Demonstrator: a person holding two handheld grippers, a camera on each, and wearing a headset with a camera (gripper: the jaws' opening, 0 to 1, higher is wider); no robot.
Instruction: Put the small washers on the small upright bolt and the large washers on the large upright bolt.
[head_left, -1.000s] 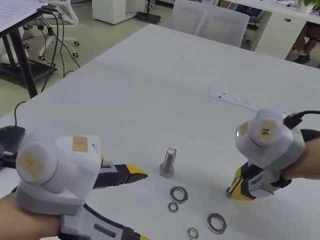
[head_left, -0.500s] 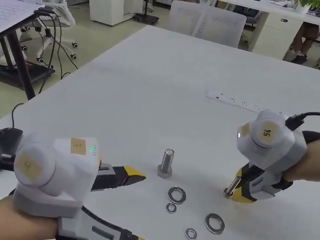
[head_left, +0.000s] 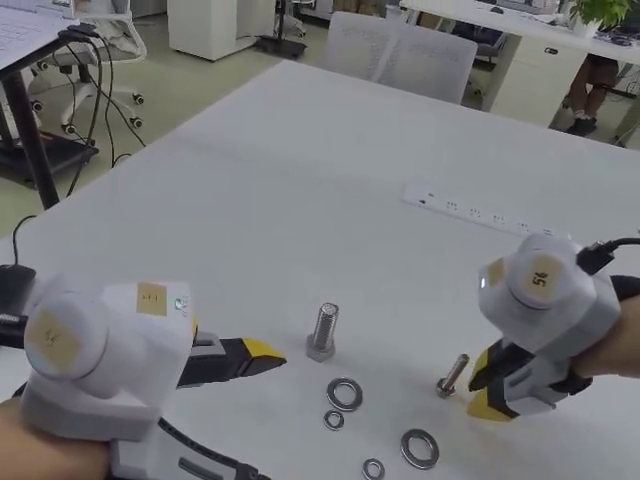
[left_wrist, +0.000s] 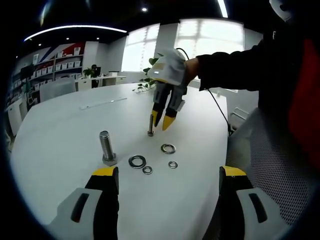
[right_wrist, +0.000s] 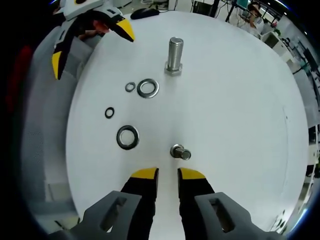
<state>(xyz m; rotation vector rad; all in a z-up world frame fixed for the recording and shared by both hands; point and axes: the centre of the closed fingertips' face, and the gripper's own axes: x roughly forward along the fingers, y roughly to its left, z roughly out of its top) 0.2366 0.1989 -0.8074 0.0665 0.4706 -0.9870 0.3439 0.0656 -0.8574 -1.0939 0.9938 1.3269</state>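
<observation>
No washer is on a bolt yet, so the main work of the task is all before you. The large bolt (head_left: 322, 332) stands on its head on the table (head_left: 300, 180). The small bolt (right_wrist: 180, 151) stands to its right, just in front of your right gripper (right_wrist: 168, 175). In the head view the small bolt looks a little leaning, but in the left gripper view it seems upright, so I judge that it stands free on its own.

The jaws of the right gripper are parted only by a narrow gap and they grasp nothing. The small bolt is just beyond their tips, not between them. Your left gripper (left_wrist: 169, 172) is released wide with nothing in it, and it points toward the bolts from the left side.

All four washers lie flat on the table, on your side of the two bolts. One large washer (head_left: 344, 393) lies near the foot of the large bolt, with a small washer (head_left: 334, 420) just beside it. The other large washer (head_left: 419, 448) and the other small washer (head_left: 373, 468) lie closer to you, near each other but not touching.

As I judge, the bolts are ready and four placements remain: two small washers on the small bolt and two large ones on the large bolt.
</observation>
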